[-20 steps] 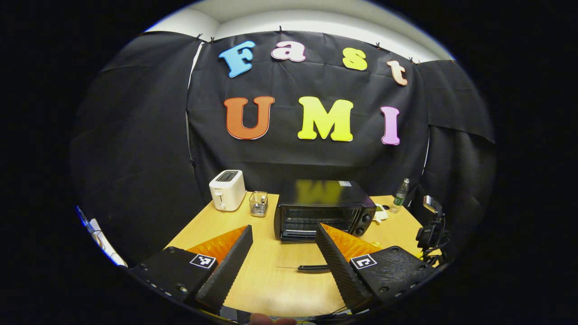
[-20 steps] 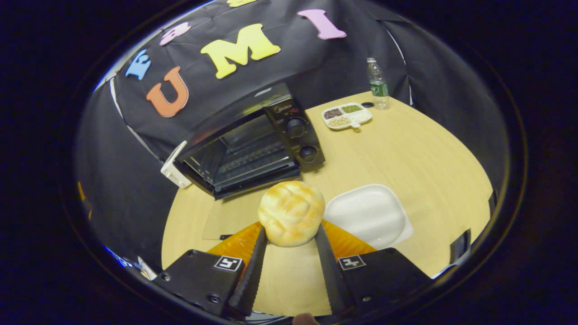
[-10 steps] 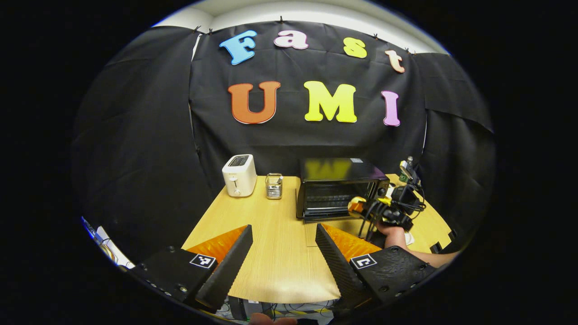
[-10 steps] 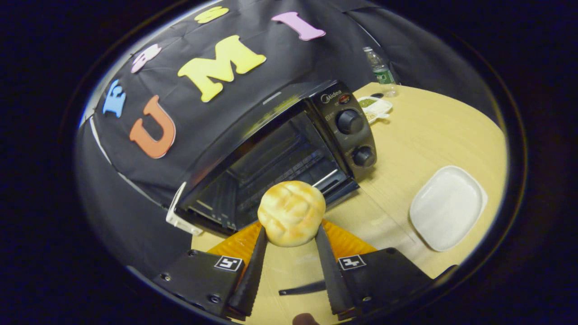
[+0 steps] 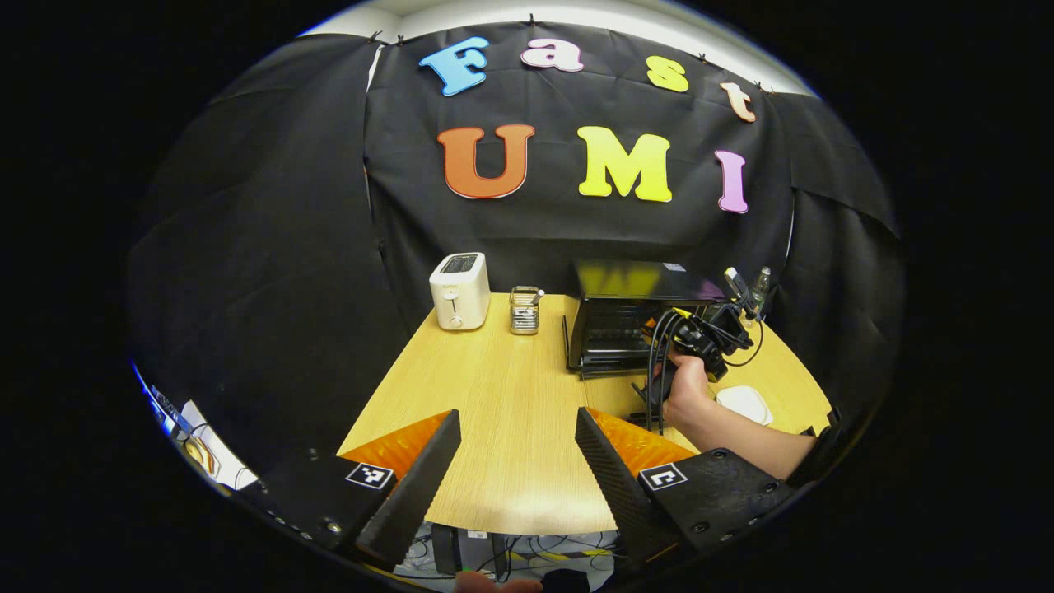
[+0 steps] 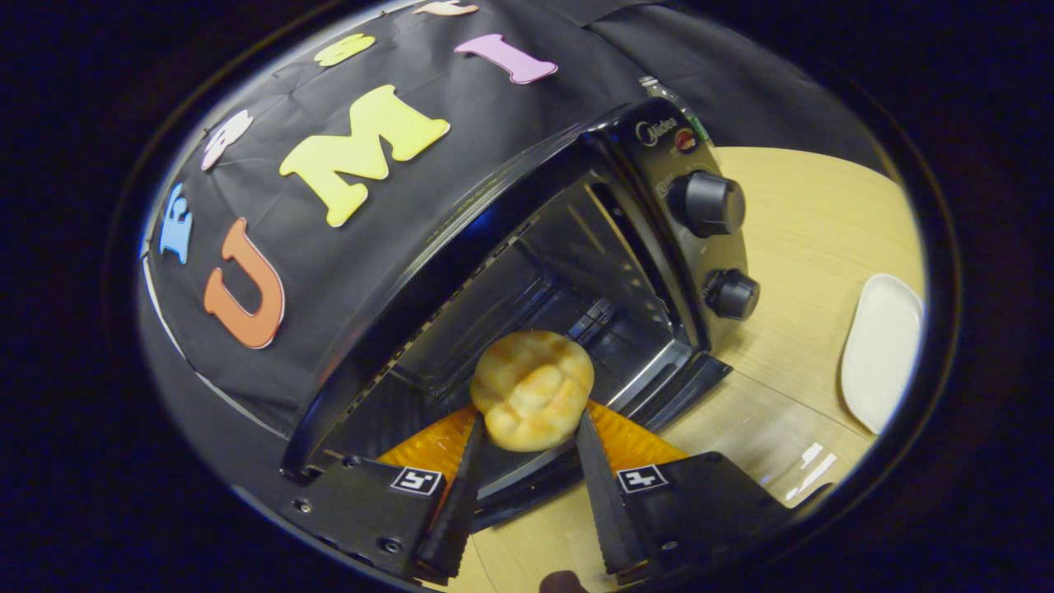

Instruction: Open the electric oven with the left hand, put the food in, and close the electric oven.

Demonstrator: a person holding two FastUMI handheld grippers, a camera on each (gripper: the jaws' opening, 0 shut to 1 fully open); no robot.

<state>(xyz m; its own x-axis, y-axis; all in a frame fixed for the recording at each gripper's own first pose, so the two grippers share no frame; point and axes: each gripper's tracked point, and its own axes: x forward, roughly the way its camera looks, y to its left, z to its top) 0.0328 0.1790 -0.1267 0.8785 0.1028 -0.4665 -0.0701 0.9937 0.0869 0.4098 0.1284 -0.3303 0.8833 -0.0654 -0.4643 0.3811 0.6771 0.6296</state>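
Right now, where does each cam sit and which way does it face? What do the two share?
Left gripper view: rides the left gripper, held back over the table's near edge, facing the far wall; its open fingers show at the bottom, and a hand with the right gripper shows at the oven.
Right gripper view: rides the right gripper, close at the open oven, looking into its cavity; its fingers hold the bun.
Shared: oven, table, white plate.
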